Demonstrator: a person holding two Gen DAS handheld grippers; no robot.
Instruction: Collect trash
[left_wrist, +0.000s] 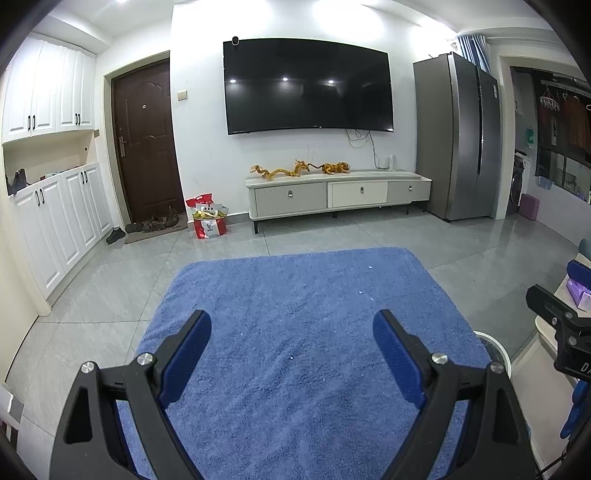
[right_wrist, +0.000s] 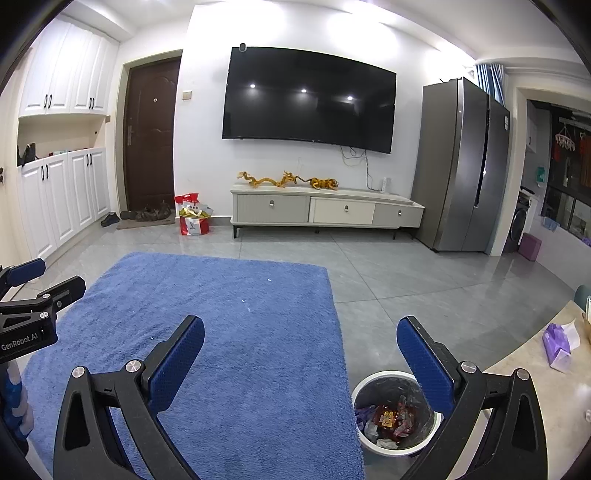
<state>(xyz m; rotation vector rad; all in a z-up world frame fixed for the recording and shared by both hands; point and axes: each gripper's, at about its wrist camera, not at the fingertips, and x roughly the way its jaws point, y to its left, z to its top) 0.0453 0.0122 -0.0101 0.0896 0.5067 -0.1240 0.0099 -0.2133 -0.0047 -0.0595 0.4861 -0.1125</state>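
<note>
One big fuzzy blue rug (right_wrist: 207, 332) lies flat on the shiny grey tile floor (right_wrist: 424, 280). A round white trash bin (right_wrist: 388, 448) stands just beside the rug, with crinkly wrappers (right_wrist: 391, 417) inside. The left tongs (left_wrist: 291, 325) and the right tongs (right_wrist: 301, 328) are both wide open over the rug, with bumpy blue pads (right_wrist: 177, 365), and hold nothing.
</note>
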